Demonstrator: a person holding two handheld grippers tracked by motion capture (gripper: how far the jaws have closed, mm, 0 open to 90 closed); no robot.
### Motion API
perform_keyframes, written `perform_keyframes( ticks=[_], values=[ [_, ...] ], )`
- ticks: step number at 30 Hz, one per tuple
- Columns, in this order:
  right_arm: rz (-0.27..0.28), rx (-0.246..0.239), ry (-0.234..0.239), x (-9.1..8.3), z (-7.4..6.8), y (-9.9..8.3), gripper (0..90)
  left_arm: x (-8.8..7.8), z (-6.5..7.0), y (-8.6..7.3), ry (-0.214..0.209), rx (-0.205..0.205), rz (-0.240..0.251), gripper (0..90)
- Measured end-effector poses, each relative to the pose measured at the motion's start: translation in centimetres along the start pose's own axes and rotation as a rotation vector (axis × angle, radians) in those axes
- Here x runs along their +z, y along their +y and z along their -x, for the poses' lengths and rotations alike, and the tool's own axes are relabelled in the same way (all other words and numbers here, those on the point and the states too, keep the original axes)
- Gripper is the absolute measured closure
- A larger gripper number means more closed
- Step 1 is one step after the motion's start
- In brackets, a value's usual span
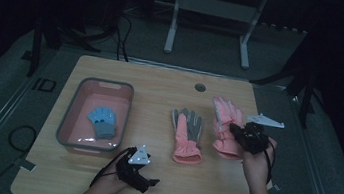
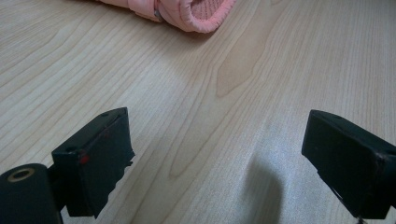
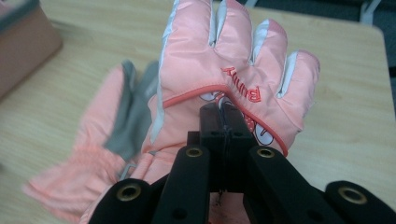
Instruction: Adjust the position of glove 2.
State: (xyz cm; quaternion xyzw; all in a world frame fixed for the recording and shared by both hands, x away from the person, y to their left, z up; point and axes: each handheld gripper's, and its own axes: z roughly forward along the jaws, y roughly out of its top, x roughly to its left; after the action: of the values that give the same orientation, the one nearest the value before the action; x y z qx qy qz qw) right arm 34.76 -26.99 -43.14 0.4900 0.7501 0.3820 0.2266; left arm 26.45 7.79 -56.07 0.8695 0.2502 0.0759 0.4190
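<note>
A pink glove (image 1: pixel 225 118) printed with "Bunny" is pinched by my right gripper (image 1: pixel 237 131) at the right of the table. In the right gripper view the black jaws stand pressed together on the fabric near the back of this glove (image 3: pixel 224 51), with my right gripper (image 3: pixel 224 115) lifting it off the wood. A second pink glove (image 1: pixel 187 134) lies palm up beside it, grey palm showing (image 3: pixel 119 126). My left gripper (image 1: pixel 149 182) rests near the front edge, open, with bare wood between its jaws (image 2: pixel 219 140). The second glove's cuff (image 2: pixel 191 11) lies ahead of it.
A pink basin (image 1: pixel 69 111) with a grey rim stands at the left of the table and holds a small blue-grey glove (image 1: pixel 103 121). A round cable hole (image 1: pixel 200 87) sits near the far edge. Table legs and cables lie on the floor beyond.
</note>
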Motion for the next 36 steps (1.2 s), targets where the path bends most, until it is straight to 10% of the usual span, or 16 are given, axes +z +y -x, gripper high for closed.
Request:
perform_keyframes(
  ticks=[9, 19, 30, 36],
  values=[
    [0.038, -0.038, 0.028, -0.2, -4.0, 2.9, 89.5, 0.0, 0.0, 0.0, -0.002, 0.003, 0.001, 8.7],
    [-0.022, -0.03, 0.055, 3.2, -7.8, 2.2, 89.5, 0.0, 0.1, 0.0, -0.004, 0.008, -0.001, 8.7],
    [-0.114, -0.01, 0.035, 6.9, -9.7, -0.1, 87.8, 0.0, 0.1, 0.0, -0.006, 0.008, 0.0, 8.7],
    [-0.151, -0.015, 0.064, 8.4, -9.8, -1.1, 71.8, 0.0, 0.1, 0.0, -0.005, 0.007, 0.001, 8.7]
  ],
)
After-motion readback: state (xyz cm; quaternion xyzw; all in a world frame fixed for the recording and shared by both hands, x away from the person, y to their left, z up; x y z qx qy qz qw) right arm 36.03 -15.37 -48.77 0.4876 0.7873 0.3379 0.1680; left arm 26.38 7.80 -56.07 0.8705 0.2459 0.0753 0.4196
